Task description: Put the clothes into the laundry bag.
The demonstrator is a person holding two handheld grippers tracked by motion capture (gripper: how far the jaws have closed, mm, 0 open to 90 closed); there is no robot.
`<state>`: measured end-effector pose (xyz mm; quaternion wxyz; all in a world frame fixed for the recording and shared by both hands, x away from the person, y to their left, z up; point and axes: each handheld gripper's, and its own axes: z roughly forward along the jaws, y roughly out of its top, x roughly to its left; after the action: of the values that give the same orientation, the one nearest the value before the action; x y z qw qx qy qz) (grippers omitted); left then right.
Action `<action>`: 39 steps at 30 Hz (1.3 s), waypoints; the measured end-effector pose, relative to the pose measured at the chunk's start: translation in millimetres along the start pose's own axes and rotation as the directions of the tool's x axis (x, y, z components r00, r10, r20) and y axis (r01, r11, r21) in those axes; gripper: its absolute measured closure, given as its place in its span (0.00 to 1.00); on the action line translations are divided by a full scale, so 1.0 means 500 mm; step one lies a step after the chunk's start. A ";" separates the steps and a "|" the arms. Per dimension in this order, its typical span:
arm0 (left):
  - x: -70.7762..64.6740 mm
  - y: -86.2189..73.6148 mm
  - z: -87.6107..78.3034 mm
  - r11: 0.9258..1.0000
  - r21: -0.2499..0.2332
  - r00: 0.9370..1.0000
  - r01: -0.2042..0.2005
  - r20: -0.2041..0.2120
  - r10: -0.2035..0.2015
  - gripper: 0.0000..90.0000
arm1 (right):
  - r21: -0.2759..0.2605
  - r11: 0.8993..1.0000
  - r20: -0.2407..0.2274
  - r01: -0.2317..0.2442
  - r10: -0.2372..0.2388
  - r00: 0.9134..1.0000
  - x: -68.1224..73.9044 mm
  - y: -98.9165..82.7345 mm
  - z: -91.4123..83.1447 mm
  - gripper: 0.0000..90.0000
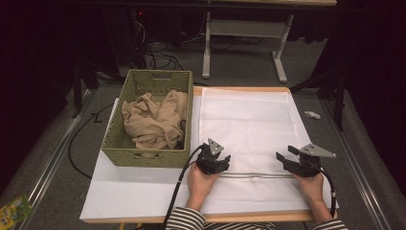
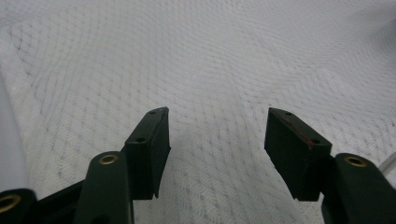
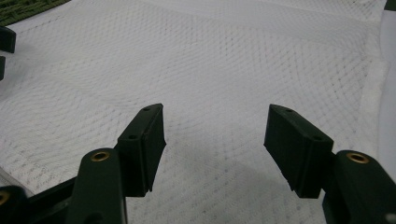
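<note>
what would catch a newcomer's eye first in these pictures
The white mesh bag spread flat across the table's middle draws the eye first. At its near edge, the left gripper and right gripper sit open, with nothing between their jaws. To the left stands a green woven basket holding crumpled beige cloth.

Both tongs, left [image 1: 221,162] and right [image 1: 286,158], gape empty.

woven basket [image 1: 151,153] left of table | beige cloth [image 1: 155,120] inside
</note>
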<state>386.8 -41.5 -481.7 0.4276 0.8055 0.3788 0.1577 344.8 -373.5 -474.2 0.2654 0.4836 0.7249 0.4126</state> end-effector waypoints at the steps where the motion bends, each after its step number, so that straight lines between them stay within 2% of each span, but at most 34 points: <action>1: 0.000 0.000 0.000 1.000 0.000 1.000 0.000 0.000 0.000 0.45 | 0.002 1.000 0.000 -0.004 0.004 1.000 0.000 0.000 0.000 0.43; 10: 0.000 0.000 0.000 1.000 0.001 1.000 -0.002 -0.001 0.002 0.45 | 0.000 1.000 0.003 0.000 0.000 1.000 0.000 0.000 0.000 0.42; 12: 0.000 0.000 -0.001 1.000 0.002 1.000 -0.007 0.011 0.007 0.44 | -0.001 1.000 0.005 0.000 0.000 1.000 0.001 0.000 0.000 0.42; 13: 0.000 -0.001 -0.003 1.000 -0.007 1.000 -0.008 0.011 0.008 0.44 | -0.001 1.000 0.005 0.000 0.000 1.000 0.001 0.000 0.000 0.42; 15: 0.000 -0.006 -0.015 0.997 -0.071 1.000 -0.004 -0.003 0.004 0.47 | 0.001 1.000 0.007 0.002 -0.002 1.000 0.001 0.000 0.000 0.42; 17: 0.005 -0.009 -0.020 0.997 -0.081 1.000 0.020 0.010 -0.020 0.47 | 0.003 1.000 0.006 -0.004 0.004 1.000 0.000 0.000 0.000 0.42; 19: 0.006 -0.009 -0.019 0.997 -0.077 1.000 0.027 0.018 -0.025 0.45 | 0.002 1.000 0.004 -0.004 0.004 1.000 0.000 0.000 0.000 0.42; 27: 0.008 -0.005 -0.015 0.998 -0.056 0.999 0.041 0.009 -0.040 0.44 | -0.008 1.000 0.000 -0.005 0.005 1.000 -0.001 -0.001 -0.002 0.41; 34: 0.006 0.003 -0.013 0.999 -0.031 0.999 0.005 -0.038 -0.006 0.42 | -0.011 1.000 0.004 -0.001 0.001 1.000 0.000 -0.001 -0.002 0.40; 39: 0.007 0.004 -0.016 0.999 -0.041 0.999 0.010 -0.051 -0.012 0.40 | -0.009 1.000 0.000 0.000 0.000 1.000 -0.001 -0.001 -0.002 0.41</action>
<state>385.7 -35.1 -475.6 0.4349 0.7901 0.3910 0.1837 344.0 -374.2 -474.2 0.2675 0.4822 0.7231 0.4159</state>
